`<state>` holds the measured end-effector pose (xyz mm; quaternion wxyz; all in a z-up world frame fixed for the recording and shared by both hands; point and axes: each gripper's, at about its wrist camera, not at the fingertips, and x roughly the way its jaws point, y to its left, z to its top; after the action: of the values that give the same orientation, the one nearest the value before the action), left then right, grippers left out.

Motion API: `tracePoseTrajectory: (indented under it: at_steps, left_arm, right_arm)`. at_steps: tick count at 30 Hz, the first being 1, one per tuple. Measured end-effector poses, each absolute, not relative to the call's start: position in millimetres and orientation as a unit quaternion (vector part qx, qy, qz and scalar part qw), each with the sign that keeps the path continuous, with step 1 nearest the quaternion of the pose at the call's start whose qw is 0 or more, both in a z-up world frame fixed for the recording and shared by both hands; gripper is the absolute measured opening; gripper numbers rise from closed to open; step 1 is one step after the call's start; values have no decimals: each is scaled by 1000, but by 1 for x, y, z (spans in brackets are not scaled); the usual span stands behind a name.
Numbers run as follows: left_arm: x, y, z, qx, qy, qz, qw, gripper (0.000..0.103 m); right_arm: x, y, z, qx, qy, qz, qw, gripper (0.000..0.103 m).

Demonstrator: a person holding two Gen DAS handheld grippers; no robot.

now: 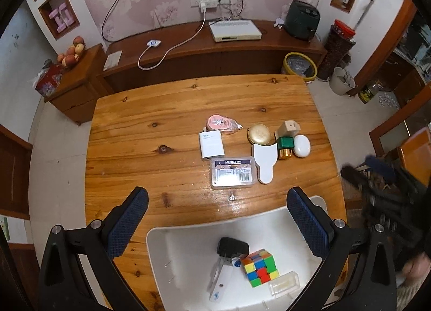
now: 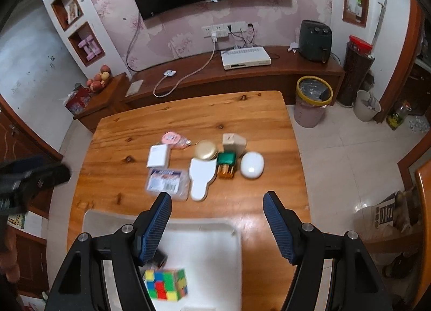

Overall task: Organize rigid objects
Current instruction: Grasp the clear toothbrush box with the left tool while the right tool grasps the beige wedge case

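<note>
A white bin (image 1: 167, 257) (image 2: 215, 251) stands at the table's near edge. It holds a Rubik's cube (image 1: 260, 268) (image 2: 165, 284), a black charger (image 1: 232, 247), a clear small box (image 1: 285, 284) and a clear tool (image 1: 218, 281). Farther on the wooden table (image 1: 140, 133) lie a clear toothpick box (image 1: 233, 172) (image 2: 167, 179), a white charger (image 1: 211, 146) (image 2: 159, 156), pink correction tape (image 1: 222, 123), a gold round tin (image 1: 259, 135) (image 2: 206, 149), a white flat scraper (image 1: 265, 161) (image 2: 202, 177), a green-capped bottle (image 1: 285, 146) (image 2: 226, 165), a beige box (image 1: 289, 127) and a white oval case (image 1: 302, 145) (image 2: 252, 164). My left gripper (image 1: 216, 203) and right gripper (image 2: 218, 208) hover open and empty above the bin.
A TV bench (image 1: 215, 52) with a white set-top box (image 1: 234, 31) runs behind the table. A yellow-rimmed trash bin (image 2: 313, 100) and a white bucket (image 2: 367, 106) stand on the floor at the right. A side cabinet (image 1: 72, 87) with fruit stands at the left.
</note>
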<state>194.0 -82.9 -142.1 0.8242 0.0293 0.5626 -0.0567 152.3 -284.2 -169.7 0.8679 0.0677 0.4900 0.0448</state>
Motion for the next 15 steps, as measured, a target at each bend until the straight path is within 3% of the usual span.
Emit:
tracePoseTrajectory:
  at_steps: [15]
  left_arm:
    - [244,-95,-216,28,627,-14,778,102]
  right_arm:
    - [322,-295,-264,83,621,46,778,71]
